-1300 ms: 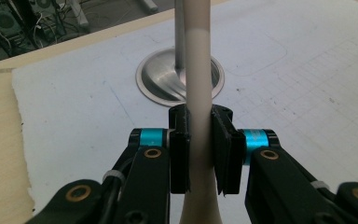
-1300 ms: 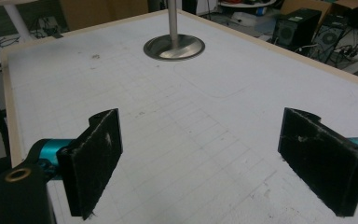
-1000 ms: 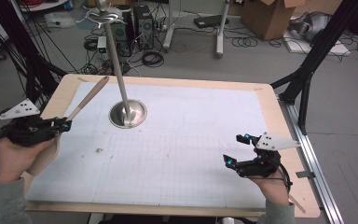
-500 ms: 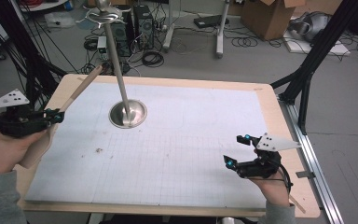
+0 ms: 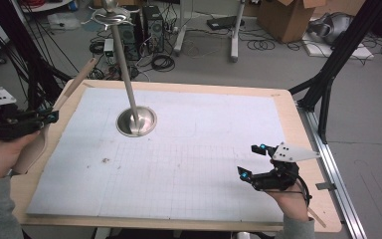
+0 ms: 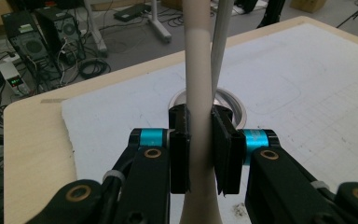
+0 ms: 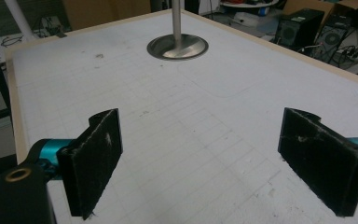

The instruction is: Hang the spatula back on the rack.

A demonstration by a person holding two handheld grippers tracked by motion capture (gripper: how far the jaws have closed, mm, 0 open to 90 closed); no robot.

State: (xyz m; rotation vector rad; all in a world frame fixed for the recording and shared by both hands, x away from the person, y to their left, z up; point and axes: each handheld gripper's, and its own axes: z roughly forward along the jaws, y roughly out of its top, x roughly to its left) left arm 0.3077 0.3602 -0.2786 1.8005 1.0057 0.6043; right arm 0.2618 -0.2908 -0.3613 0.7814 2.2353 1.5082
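So the left tongs [image 6: 199, 154] were clamped tight on the handle of a long wooden spoon [image 5: 74, 82], held up over the surface's [image 5: 49, 149] left edge, stick end angling out past the far-left corner. The right tongs [image 5: 254, 160] sat by the near-right corner with their pads wide apart, nothing in them. A metal stand [image 5: 136, 121] stood toward the far-left part of the white mat [image 5: 189, 149].
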